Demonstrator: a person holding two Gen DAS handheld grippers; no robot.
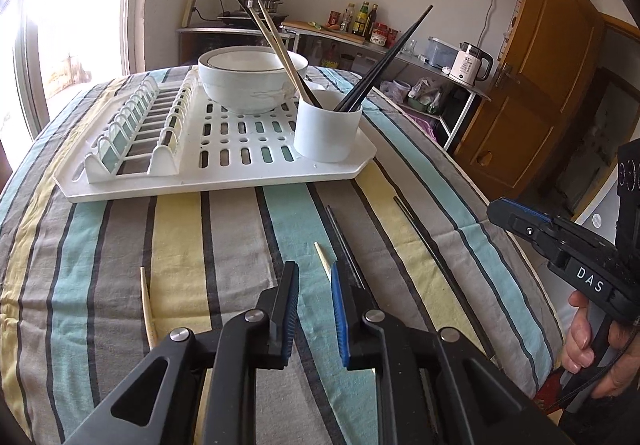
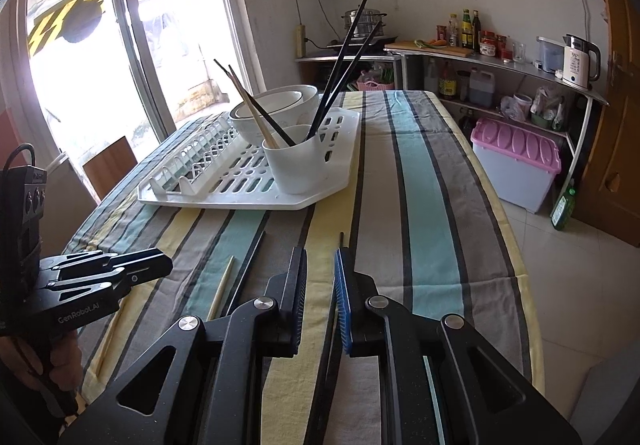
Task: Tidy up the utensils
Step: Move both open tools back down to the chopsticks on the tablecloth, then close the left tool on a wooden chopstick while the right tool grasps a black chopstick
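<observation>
A white utensil cup (image 1: 326, 129) (image 2: 298, 161) stands at the near corner of the white dish rack (image 1: 224, 173) and holds several black and wooden chopsticks. More chopsticks lie loose on the striped cloth. A wooden chopstick (image 1: 322, 259) points up at the gap of my left gripper (image 1: 312, 271), which hangs open just over it. A black chopstick (image 1: 340, 233) lies beside it, and a second wooden chopstick (image 1: 146, 305) lies further left. My right gripper (image 2: 320, 253) is open over another black chopstick (image 2: 341, 237), with nothing between its pads.
White bowls (image 1: 248, 85) sit on the rack behind the cup. The table's right edge drops to a tiled floor with a pink-lidded bin (image 2: 516, 161) and a green bottle (image 2: 563, 209). A wooden chair back (image 2: 108, 165) stands at the left. Shelves line the far wall.
</observation>
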